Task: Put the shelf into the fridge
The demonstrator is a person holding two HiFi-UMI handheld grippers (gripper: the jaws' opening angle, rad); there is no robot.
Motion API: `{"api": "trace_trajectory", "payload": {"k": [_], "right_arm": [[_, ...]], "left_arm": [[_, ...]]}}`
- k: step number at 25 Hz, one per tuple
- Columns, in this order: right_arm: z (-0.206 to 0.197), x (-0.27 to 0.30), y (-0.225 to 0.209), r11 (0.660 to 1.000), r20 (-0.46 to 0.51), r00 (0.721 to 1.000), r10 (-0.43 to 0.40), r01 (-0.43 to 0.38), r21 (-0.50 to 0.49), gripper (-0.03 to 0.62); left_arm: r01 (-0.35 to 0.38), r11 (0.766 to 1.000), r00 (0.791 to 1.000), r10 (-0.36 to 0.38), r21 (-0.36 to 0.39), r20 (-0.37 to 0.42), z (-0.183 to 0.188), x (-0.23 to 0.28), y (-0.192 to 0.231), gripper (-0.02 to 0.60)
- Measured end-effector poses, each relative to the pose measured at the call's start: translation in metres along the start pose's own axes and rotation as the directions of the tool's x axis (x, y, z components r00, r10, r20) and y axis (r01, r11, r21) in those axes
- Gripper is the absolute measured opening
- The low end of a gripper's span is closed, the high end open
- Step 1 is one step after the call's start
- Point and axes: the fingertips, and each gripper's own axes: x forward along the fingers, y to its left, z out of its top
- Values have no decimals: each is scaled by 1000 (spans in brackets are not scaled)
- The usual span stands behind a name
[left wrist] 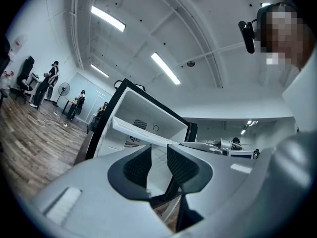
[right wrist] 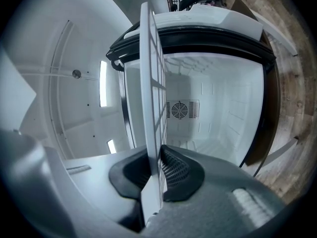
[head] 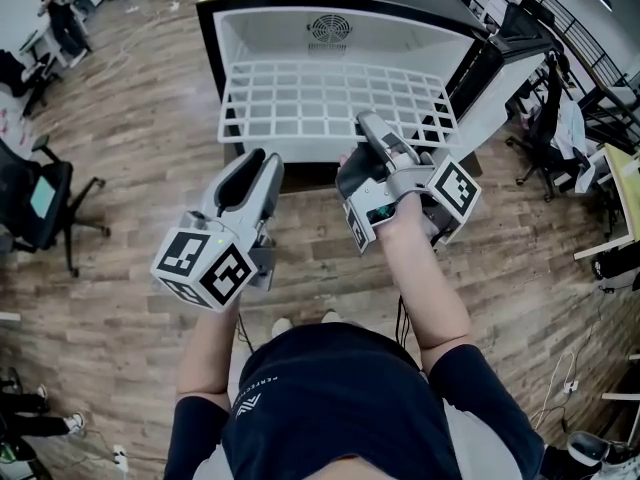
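At 12 o'clock in the fridge point(head: 262, 30) mouth, the right tongs point(head: 372, 128) clench the shelf point(head: 320, 98) rim, the left tongs point(head: 262, 168) hang released at 9 o'clock; best keep it level and slide straight.

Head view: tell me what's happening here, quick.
A person stands at an open fridge with a gripper in each hand. The right claw is shut on the front edge of the white wire shelf, which lies level and partly inside the fridge. The left claw is open and empty, just short of the shelf's front edge.
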Motion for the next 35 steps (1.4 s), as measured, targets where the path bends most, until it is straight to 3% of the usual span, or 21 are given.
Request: {"api": "trace_trajectory", "payload": {"k": [14,20,35], "right_arm": [[3,-1,2,999,2,999,37,-37,-7,28],[4,-2,-7,1000,11,1000,6,-5,-25,29],[7,5,-6,1000,42,999,15,-14,-27,29]], "left_arm": [[-15,1000,1000,15,-10,-3,-1,0,4,101],[-10,1000,1000,10,-3,-4,0,3,-2,101],[-33,999,999,33,3,-1,4,10,13,86]]}}
